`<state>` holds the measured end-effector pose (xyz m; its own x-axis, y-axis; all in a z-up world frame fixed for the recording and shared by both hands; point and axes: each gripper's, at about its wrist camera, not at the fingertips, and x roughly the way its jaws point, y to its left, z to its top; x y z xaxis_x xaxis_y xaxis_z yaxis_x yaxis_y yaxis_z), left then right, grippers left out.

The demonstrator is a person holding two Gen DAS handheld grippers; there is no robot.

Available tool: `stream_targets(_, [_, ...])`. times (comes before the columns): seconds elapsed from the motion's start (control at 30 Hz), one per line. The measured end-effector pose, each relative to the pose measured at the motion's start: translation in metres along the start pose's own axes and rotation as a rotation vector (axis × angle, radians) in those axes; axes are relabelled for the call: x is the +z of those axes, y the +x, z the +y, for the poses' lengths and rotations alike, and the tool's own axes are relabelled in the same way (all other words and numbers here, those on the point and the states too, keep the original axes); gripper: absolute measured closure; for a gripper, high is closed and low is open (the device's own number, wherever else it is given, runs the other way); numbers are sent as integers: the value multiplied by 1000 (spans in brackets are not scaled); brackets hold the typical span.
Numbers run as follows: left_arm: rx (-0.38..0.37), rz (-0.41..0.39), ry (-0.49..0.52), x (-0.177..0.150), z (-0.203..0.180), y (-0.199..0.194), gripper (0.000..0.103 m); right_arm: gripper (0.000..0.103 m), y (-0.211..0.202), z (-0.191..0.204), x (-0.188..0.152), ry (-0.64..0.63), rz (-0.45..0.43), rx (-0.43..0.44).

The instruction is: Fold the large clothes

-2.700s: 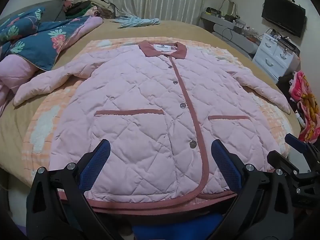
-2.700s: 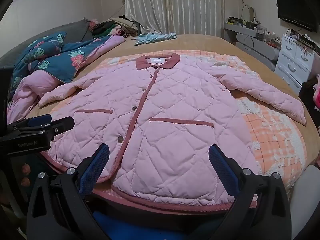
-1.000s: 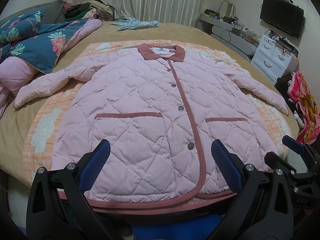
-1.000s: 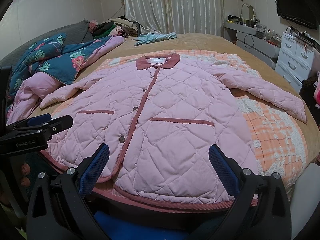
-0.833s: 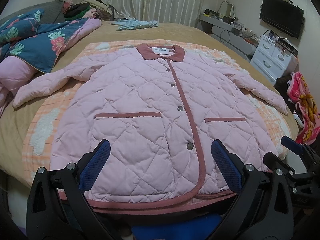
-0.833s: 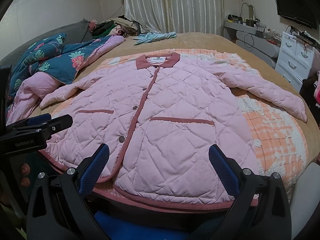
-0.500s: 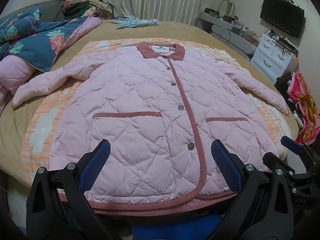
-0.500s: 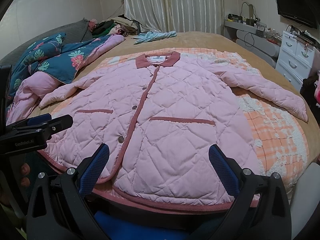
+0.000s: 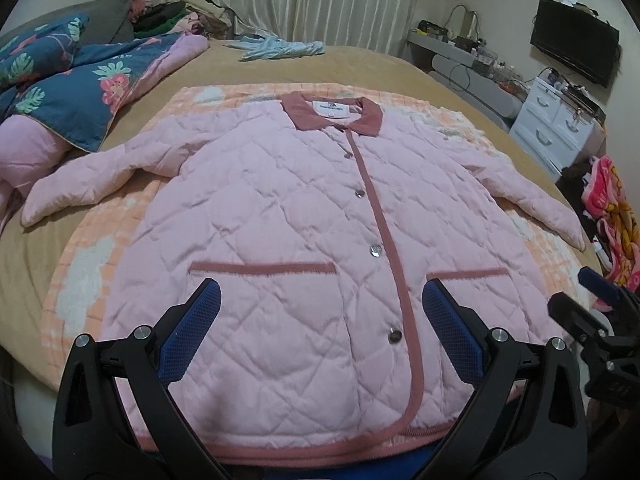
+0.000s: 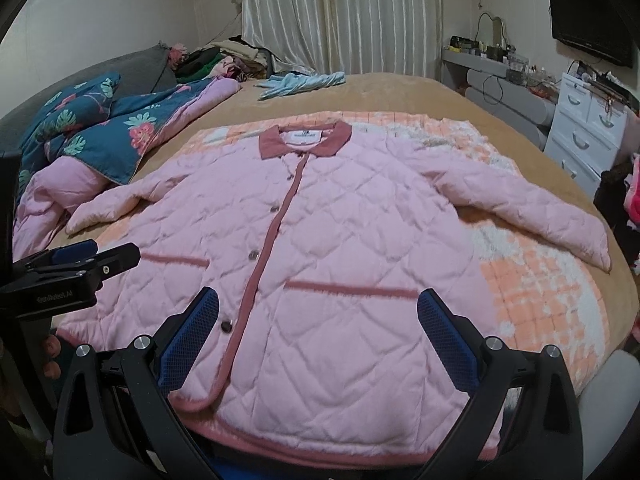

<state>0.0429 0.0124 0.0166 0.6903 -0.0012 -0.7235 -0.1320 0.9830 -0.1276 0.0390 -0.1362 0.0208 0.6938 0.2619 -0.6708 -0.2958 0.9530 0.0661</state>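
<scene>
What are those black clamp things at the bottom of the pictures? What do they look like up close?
Each is a hand-held tool: the left tool and right tool have two black plastic arms with silver screws and blue mesh-textured pads. Seen from the right view, the left tool's side carries small white lettering. No cables show.

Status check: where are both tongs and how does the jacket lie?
Left tongs open, right tongs open, both empty at the hem. Jacket flat, buttoned, sleeves spread on the checked blanket. Nothing lying on it.
</scene>
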Motion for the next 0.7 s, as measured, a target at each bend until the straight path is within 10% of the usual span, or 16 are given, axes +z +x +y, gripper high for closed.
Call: stream_targets(0.7, [-6, 47, -32, 65, -2, 57, 8, 4, 55, -22, 62, 58, 31, -20])
